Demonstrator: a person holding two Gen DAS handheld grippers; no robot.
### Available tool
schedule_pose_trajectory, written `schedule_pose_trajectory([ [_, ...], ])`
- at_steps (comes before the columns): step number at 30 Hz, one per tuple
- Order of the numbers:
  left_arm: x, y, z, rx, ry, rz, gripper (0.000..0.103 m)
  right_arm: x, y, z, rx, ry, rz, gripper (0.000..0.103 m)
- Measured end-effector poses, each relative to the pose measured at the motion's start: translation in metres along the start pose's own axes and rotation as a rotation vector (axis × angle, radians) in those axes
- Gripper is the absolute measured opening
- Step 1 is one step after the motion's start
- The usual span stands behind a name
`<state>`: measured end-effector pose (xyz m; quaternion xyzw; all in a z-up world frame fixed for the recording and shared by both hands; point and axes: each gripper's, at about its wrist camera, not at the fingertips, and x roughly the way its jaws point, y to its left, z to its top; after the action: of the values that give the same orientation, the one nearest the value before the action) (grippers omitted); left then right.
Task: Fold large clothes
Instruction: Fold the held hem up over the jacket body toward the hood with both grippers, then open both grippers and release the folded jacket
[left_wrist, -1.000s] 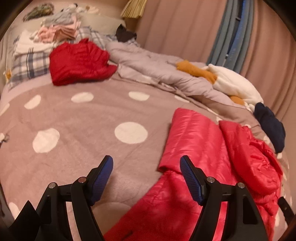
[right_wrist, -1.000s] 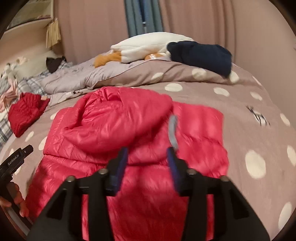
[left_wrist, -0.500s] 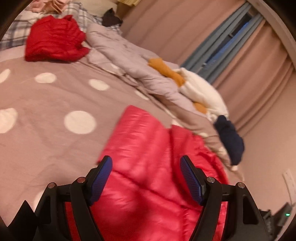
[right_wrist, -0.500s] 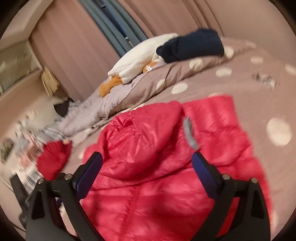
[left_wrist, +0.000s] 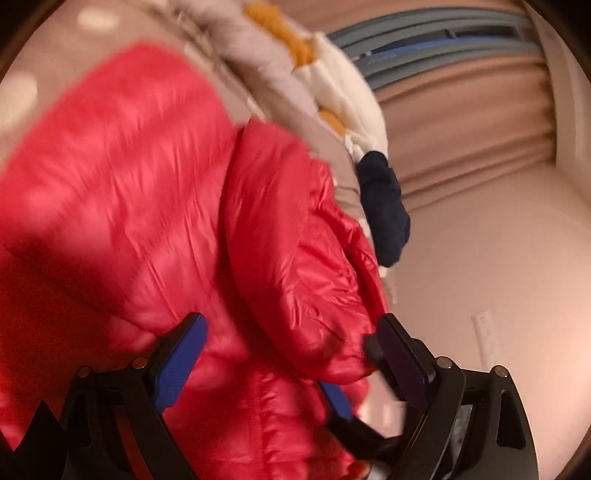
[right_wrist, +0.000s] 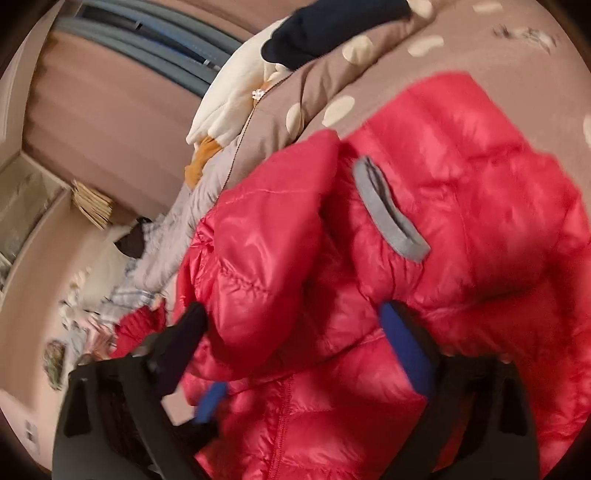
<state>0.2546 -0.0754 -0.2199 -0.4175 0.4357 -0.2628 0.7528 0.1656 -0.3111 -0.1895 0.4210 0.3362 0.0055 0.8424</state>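
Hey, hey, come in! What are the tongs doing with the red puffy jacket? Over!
Left tongs opening, right tongs closing, both over the red jacket; grip unclear. Jacket rumpled on the dotted blanket. Nothing in the way.

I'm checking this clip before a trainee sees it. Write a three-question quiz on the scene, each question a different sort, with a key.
1. True or false: the red puffer jacket lies on a polka-dot bedspread.
2. What colour is the hanging loop inside the jacket's collar? A grey, B black, C white.
3. Fill in: the dark navy garment sits next to a ____ one.

Key: 1 true; 2 A; 3 white.

Note: the left gripper is opening and the right gripper closing, both with jacket fabric between the fingers.
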Motion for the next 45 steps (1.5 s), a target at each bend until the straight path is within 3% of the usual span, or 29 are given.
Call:
schedule_pose_trajectory([
  [1, 0.002, 0.0, 0.001, 0.001, 0.003, 0.007, 0.09, 0.0, 0.001, -0.001, -0.009, 0.002, 0.009, 0.052],
  [2, 0.001, -0.002, 0.001, 0.029, -0.009, 0.014, 0.082, 0.001, 0.003, -0.002, -0.024, 0.011, 0.005, 0.025],
  [3, 0.0, -0.003, 0.0, 0.043, -0.025, 0.024, 0.075, 0.004, 0.004, -0.004, -0.034, 0.028, -0.01, 0.016],
  [5, 0.0, -0.001, -0.002, 0.031, -0.055, 0.118, 0.038, 0.008, 0.008, -0.009, -0.06, 0.05, -0.038, 0.011],
  [8, -0.002, 0.007, -0.005, 0.014, -0.055, 0.128, 0.022, 0.0, 0.026, -0.017, -0.167, 0.02, -0.083, 0.01],
  [11, -0.012, 0.002, -0.009, 0.047, -0.07, 0.147, 0.021, -0.018, 0.035, -0.02, -0.224, -0.005, -0.073, 0.01],
  [14, -0.024, -0.012, -0.021, 0.158, -0.115, 0.222, 0.021, -0.03, 0.033, -0.027, -0.248, -0.01, -0.078, 0.01],
  [17, -0.021, -0.014, -0.034, 0.232, -0.092, 0.296, 0.021, -0.026, 0.021, -0.03, -0.248, 0.021, -0.144, 0.012],
  [21, -0.023, -0.01, -0.048, 0.236, -0.08, 0.33, 0.021, -0.027, 0.004, -0.036, -0.205, 0.04, -0.191, 0.016],
  [24, -0.023, -0.013, -0.053, 0.282, -0.086, 0.381, 0.023, -0.037, 0.006, -0.039, -0.261, -0.003, -0.262, 0.038],
  [25, -0.021, -0.012, -0.054, 0.293, -0.088, 0.399, 0.028, -0.036, 0.005, -0.039, -0.277, -0.011, -0.284, 0.046],
  [29, -0.008, -0.006, -0.053, 0.323, -0.099, 0.437, 0.039, -0.024, -0.011, -0.035, -0.272, 0.003, -0.287, 0.046],
  [36, 0.013, -0.008, -0.058, 0.405, -0.16, 0.516, 0.046, 0.0, -0.011, -0.032, -0.364, -0.038, -0.342, 0.049],
  [45, 0.022, -0.004, -0.05, 0.383, -0.175, 0.512, 0.049, 0.016, -0.01, -0.021, -0.377, -0.044, -0.341, 0.049],
])
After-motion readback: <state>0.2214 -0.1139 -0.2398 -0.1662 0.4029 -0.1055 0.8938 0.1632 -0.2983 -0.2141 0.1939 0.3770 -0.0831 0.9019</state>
